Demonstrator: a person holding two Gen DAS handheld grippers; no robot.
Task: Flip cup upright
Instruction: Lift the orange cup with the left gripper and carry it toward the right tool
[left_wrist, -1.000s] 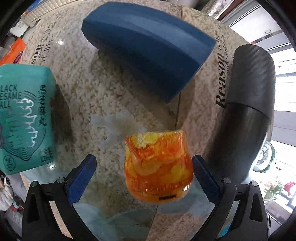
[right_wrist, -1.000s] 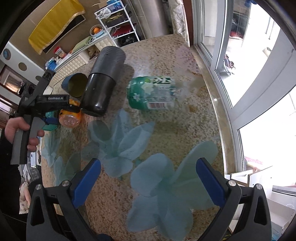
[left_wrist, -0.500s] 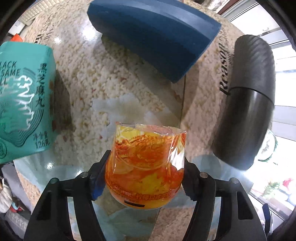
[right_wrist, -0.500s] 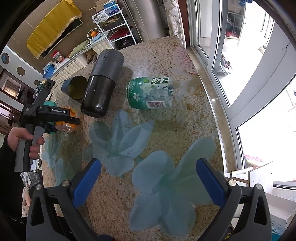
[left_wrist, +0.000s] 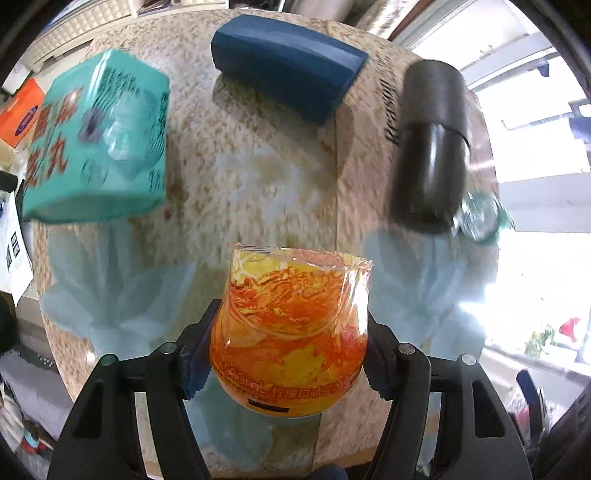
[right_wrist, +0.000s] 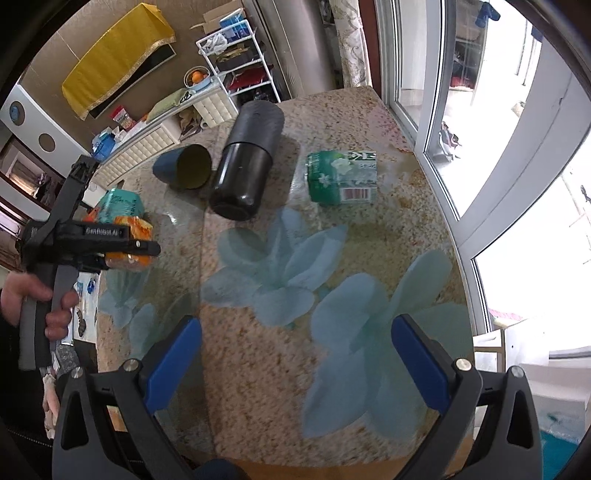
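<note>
The left tongs (left_wrist: 288, 354) clamp the orange cup (left_wrist: 291, 332) above the desk (left_wrist: 258, 155); the right tongs (right_wrist: 295, 354) gape wide, holding nothing.

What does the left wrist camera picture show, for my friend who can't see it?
The left gripper squeezes an orange cup. Behind it on the table lie a blue cup, a black bottle and a teal box.
</note>
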